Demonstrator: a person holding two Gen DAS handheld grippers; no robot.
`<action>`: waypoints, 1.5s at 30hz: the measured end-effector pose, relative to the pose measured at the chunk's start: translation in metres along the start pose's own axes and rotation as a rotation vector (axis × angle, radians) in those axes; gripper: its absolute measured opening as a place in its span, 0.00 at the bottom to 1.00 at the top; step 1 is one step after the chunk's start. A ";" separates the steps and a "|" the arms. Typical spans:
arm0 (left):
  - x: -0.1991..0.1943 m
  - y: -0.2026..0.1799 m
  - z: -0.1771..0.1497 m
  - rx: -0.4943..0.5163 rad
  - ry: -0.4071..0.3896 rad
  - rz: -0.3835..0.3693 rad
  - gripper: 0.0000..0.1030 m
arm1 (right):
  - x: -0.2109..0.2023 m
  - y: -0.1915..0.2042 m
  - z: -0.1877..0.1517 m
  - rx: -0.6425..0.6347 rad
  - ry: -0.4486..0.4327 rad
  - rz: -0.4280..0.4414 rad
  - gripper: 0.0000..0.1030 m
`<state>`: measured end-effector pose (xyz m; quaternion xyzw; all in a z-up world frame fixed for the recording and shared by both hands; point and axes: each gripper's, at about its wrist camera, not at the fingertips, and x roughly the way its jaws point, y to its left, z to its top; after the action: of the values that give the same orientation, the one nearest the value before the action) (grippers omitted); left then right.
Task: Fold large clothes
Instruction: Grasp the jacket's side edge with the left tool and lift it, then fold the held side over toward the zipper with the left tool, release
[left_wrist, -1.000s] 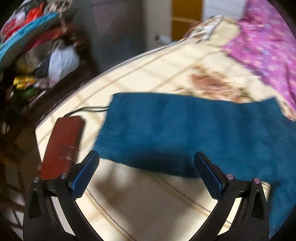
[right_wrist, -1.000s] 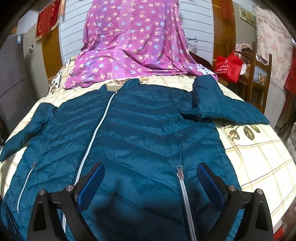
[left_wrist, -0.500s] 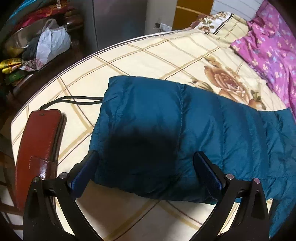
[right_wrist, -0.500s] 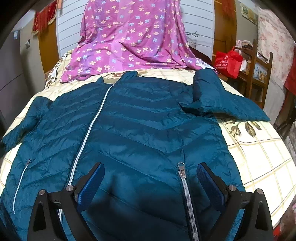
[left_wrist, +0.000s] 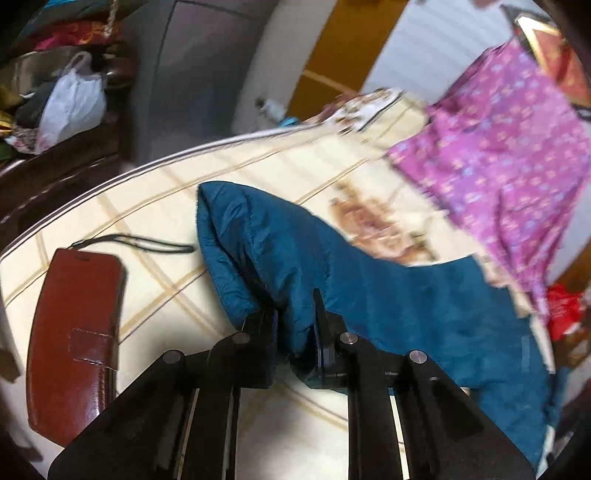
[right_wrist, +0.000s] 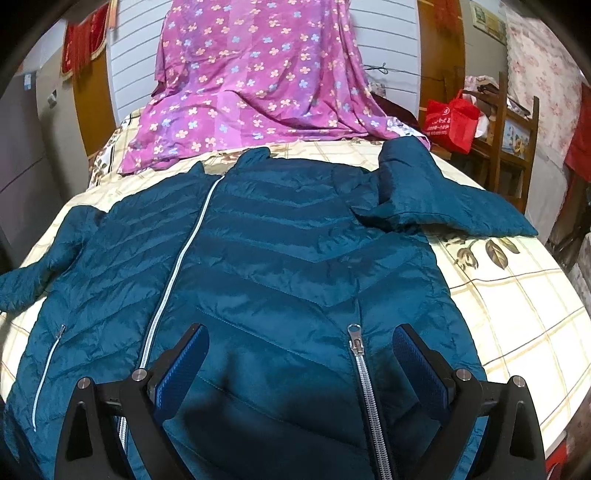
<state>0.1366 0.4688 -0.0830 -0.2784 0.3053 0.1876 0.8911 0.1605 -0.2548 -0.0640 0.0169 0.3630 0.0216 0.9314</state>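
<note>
Brown leather wallet case (left_wrist: 75, 343) at far left on the bed (left_wrist: 155, 206), black wrist strap (left_wrist: 136, 243) trailing toward the sleeve cuff (left_wrist: 221, 236). White plastic bag (left_wrist: 72, 107) on the dark shelf beyond. Left hand-held gripper (left_wrist: 295, 325) clamped on the teal sleeve, cuff lifted off the checked sheet. Teal puffer jacket (right_wrist: 280, 266) spread front-up across the bed, zipper closed, right sleeve (right_wrist: 436, 199) folded near the shoulder. Right hand-held gripper (right_wrist: 299, 365) spread wide just above the hem, pocket zipper (right_wrist: 356, 343) between the fingers. Purple flowered sheet (right_wrist: 255, 85) behind; red bag (right_wrist: 448, 120) at right, white print unreadable.
</note>
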 end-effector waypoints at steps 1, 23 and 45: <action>-0.006 -0.004 0.002 0.005 -0.009 -0.027 0.13 | 0.000 0.000 0.000 0.002 -0.001 0.001 0.96; -0.031 -0.382 -0.056 0.274 0.096 -0.645 0.13 | -0.010 -0.001 -0.002 -0.033 -0.025 0.005 0.96; 0.077 -0.583 -0.250 0.443 0.581 -0.665 0.37 | -0.016 -0.071 -0.010 0.137 0.038 -0.025 0.96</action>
<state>0.3784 -0.1225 -0.0751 -0.2055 0.4683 -0.2619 0.8185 0.1439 -0.3260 -0.0636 0.0758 0.3814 -0.0148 0.9212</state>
